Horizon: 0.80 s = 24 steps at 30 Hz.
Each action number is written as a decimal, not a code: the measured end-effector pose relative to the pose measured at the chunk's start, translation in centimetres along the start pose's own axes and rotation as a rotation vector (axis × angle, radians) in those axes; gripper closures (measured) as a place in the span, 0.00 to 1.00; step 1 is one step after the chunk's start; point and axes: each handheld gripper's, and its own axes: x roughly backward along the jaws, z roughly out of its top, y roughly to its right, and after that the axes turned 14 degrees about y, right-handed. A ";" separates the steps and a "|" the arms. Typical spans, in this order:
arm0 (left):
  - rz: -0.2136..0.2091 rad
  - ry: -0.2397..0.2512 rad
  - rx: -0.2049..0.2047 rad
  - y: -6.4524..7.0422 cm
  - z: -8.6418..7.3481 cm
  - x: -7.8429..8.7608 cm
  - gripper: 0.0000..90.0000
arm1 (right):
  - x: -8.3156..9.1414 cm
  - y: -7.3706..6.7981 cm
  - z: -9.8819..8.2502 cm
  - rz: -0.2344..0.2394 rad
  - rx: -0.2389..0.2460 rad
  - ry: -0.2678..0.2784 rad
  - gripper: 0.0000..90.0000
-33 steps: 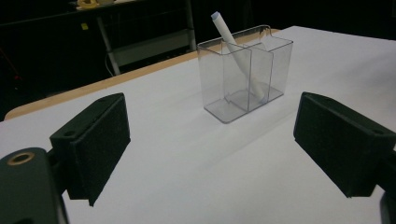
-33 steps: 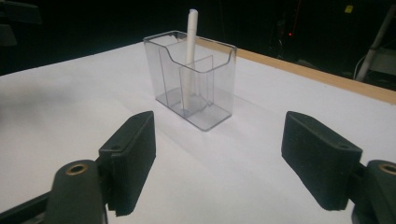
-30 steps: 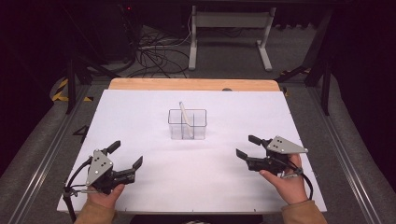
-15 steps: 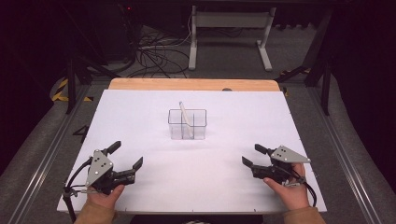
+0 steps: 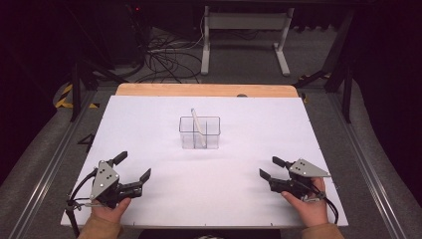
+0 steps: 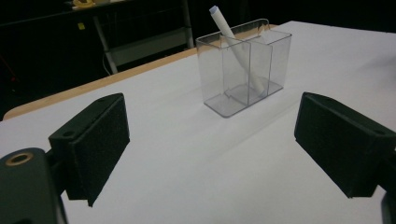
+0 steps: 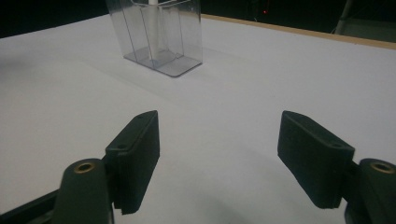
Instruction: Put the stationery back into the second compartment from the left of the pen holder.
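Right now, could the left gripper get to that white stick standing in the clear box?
Probably yes. The left gripper is open, and bare white table lies between it and the clear box. The white stick leans out above the rim, free to pinch.

Only the clear holder (image 5: 199,132) with its white stick (image 5: 197,122) stands mid-table (image 5: 149,114), toward the far edge; the sheet around it lies open to every edge.

Counter (image 5: 149,129) was white on top, w/ a light wood strip along the far edge. Organizer box (image 5: 199,133) was clear, colourless plastic; the stick (image 5: 197,124) in it was white. Both claws, left claw (image 5: 133,173) & right claw (image 5: 271,167), were black w/ grey plates. Floor (image 5: 45,149) was grey; yellow-black hazard tape (image 5: 63,95) at left.
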 end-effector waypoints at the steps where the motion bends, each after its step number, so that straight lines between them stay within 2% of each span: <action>1: 0.001 0.004 0.006 -0.1 0.0 0.0 0.12 | 0.0 0.1 0.0 0.000 -0.002 0.005 0.34; 24: 0.010 0.002 0.012 -0.1 -0.1 0.1 0.12 | 0.1 0.3 0.3 -0.011 0.003 0.023 0.31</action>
